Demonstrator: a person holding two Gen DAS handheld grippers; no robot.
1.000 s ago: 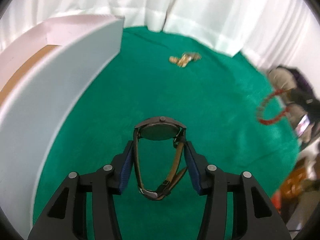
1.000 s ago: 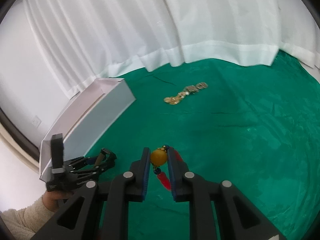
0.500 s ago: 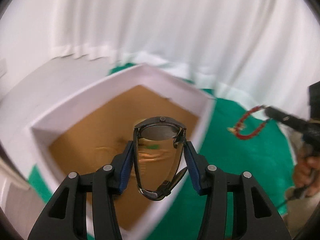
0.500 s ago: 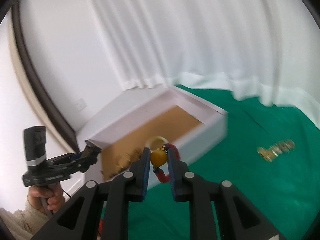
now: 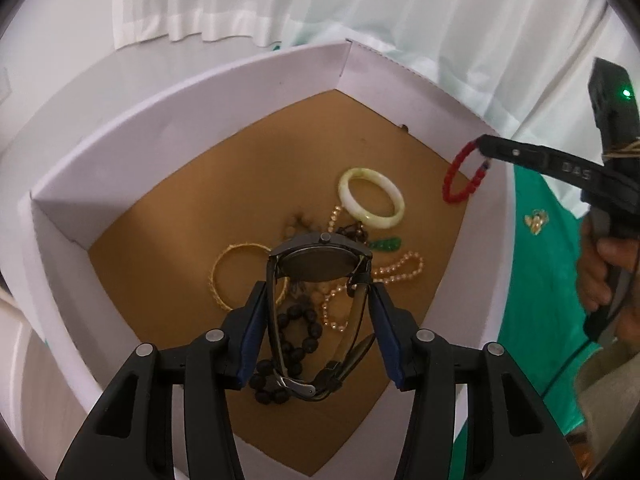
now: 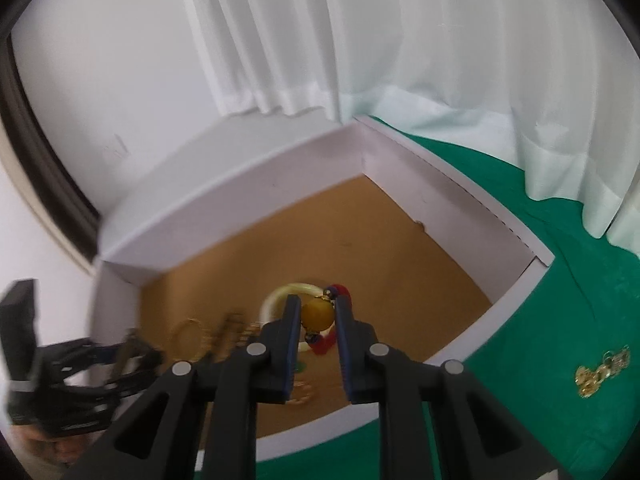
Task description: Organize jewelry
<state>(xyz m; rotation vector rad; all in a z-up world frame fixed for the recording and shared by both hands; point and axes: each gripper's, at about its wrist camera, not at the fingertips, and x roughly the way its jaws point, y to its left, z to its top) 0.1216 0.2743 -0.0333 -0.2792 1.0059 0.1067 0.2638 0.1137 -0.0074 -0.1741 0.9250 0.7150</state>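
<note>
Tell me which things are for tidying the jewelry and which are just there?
For the job: watch in left tool; red bead bracelet in right tool; white box; gold piece on the cloth.
Just there: white curtain; green cloth.

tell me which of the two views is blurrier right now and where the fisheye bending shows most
Right wrist view: blurrier, with the left gripper and the gold jewelry beside it smeared, though the yellow bead between the fingers stays fairly crisp. Left wrist view: sharper, the watch and white bangle read clearly. In both views the straight walls of the box bow outward near the edges.
</note>
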